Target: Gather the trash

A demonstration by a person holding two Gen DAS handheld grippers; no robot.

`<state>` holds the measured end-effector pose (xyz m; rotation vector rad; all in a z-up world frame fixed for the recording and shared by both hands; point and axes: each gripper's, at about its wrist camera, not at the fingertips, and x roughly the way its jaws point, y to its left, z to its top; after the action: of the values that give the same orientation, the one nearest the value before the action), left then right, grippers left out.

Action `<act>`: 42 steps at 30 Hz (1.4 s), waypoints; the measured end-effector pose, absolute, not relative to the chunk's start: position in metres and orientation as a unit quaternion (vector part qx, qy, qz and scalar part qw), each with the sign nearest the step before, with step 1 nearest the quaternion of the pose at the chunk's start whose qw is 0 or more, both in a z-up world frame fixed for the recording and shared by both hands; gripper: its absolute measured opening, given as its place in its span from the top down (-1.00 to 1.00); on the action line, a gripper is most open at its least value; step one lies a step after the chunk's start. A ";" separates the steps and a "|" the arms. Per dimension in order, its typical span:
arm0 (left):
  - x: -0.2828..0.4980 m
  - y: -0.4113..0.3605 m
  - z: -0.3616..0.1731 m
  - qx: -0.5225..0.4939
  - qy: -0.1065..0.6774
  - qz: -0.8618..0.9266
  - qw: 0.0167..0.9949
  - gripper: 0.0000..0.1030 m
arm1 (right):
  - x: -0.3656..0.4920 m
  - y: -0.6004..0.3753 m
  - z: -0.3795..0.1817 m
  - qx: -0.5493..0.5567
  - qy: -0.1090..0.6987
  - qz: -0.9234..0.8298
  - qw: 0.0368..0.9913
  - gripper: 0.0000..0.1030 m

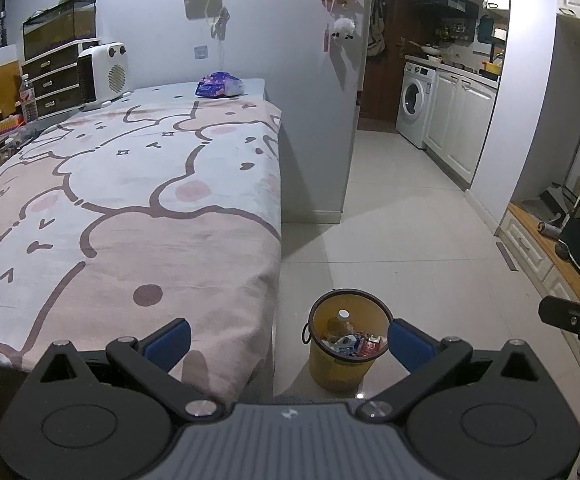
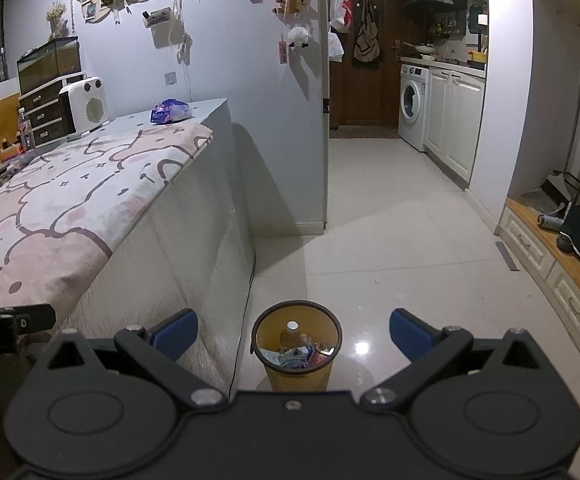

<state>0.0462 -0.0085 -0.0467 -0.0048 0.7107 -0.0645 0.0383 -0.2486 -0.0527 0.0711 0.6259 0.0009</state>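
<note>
Trash (image 1: 353, 344) fills the yellow bin (image 1: 339, 372) on the floor beside the bed (image 1: 130, 200); both grippers, left (image 1: 288, 340) and right (image 2: 293, 330), hover above it, jaws spread and empty; a purple bag (image 1: 218, 85) lies far off.

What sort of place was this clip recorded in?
Most likely a small studio flat: a bed with a cartoon blanket sits beside an open kitchen with a washing machine, and a yellow trash bin stands on the tiled floor.
</note>
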 end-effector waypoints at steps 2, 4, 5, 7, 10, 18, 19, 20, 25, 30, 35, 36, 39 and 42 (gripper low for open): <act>0.046 -0.009 -0.047 -0.003 0.348 -0.032 0.937 -1.00 | 0.039 -0.248 -0.052 0.035 0.308 0.000 0.951 -1.00; 0.046 -0.009 -0.046 -0.003 0.348 -0.034 0.937 -1.00 | 0.038 -0.248 -0.052 0.035 0.308 0.001 0.951 -1.00; 0.046 -0.009 -0.046 -0.004 0.348 -0.034 0.937 -1.00 | 0.039 -0.248 -0.052 0.035 0.308 0.000 0.951 -1.00; 0.046 -0.009 -0.046 -0.004 0.348 -0.034 0.937 -1.00 | 0.038 -0.248 -0.052 0.035 0.308 0.000 0.951 -1.00; 0.046 -0.010 -0.046 -0.004 0.347 -0.034 0.937 -1.00 | 0.039 -0.249 -0.052 0.035 0.308 0.001 0.951 -1.00; 0.045 -0.010 -0.045 -0.007 0.346 -0.032 0.938 -1.00 | 0.039 -0.248 -0.052 0.035 0.308 0.000 0.951 -1.00; 0.045 -0.011 -0.045 -0.007 0.346 -0.032 0.938 -1.00 | 0.039 -0.249 -0.052 0.035 0.308 0.000 0.951 -1.00; 0.044 -0.010 -0.045 -0.007 0.345 -0.032 0.938 -1.00 | 0.038 -0.249 -0.052 0.035 0.308 0.000 0.951 -1.00; 0.043 -0.010 -0.044 -0.007 0.345 -0.033 0.938 -1.00 | 0.038 -0.249 -0.052 0.035 0.308 0.000 0.951 -1.00; 0.044 -0.010 -0.045 -0.007 0.345 -0.032 0.938 -1.00 | 0.038 -0.249 -0.051 0.035 0.308 -0.001 0.951 -1.00; 0.043 -0.011 -0.044 -0.007 0.345 -0.034 0.938 -1.00 | 0.037 -0.249 -0.051 0.035 0.308 0.000 0.951 -1.00; 0.043 -0.011 -0.044 -0.006 0.345 -0.034 0.938 -1.00 | 0.038 -0.249 -0.051 0.034 0.308 -0.001 0.951 -1.00; 0.043 -0.011 -0.044 -0.007 0.345 -0.034 0.938 -1.00 | 0.037 -0.249 -0.051 0.034 0.308 -0.001 0.951 -1.00; 0.043 -0.011 -0.044 -0.006 0.345 -0.033 0.938 -1.00 | 0.037 -0.249 -0.051 0.034 0.308 -0.001 0.951 -1.00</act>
<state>0.0431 -0.0111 -0.0437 -0.0132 0.7047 -0.0682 0.0374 -0.2491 -0.0508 0.0698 0.6261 -0.0021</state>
